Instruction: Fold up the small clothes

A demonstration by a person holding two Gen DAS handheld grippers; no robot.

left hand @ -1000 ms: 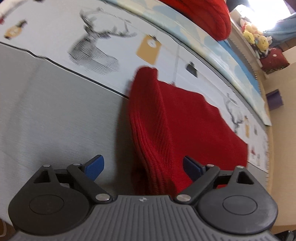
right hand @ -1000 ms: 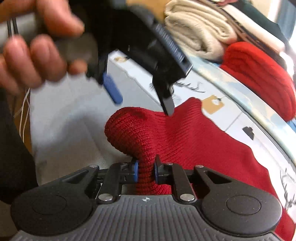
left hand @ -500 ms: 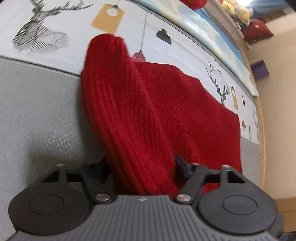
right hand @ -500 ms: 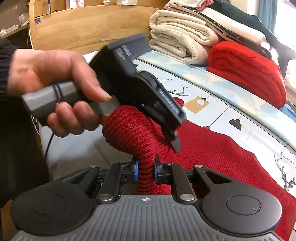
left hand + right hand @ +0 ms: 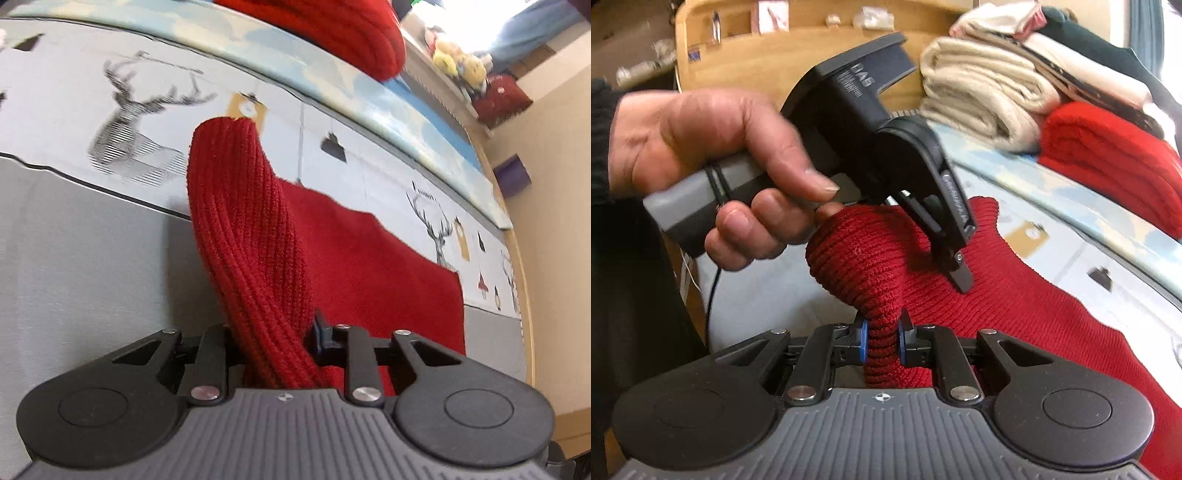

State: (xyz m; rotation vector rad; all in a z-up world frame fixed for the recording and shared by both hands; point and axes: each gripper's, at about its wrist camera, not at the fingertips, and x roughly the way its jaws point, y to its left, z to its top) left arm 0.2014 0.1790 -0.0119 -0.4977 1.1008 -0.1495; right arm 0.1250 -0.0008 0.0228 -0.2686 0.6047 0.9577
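A red ribbed knit garment [image 5: 369, 266] lies on a bed, one end lifted in a thick bunch [image 5: 251, 236]. My left gripper [image 5: 273, 338] is shut on that bunch, which fills the gap between its fingers. In the right wrist view the same garment [image 5: 1015, 306] shows, and my right gripper [image 5: 882, 341] is shut on a narrow raised fold of it. The left gripper [image 5: 945, 258], held in a hand, also shows there, clamped on the garment just beyond my right one.
The bed cover [image 5: 74, 92] is white with deer prints, with a grey part [image 5: 74, 258] nearer. Folded cream blankets [image 5: 982, 96] and a folded red knit [image 5: 1108, 162] are stacked at the far side. A wooden headboard [image 5: 775, 44] stands behind.
My left gripper came in over the raised end of the garment and closed on it. My right gripper kept its hold on the fold throughout.
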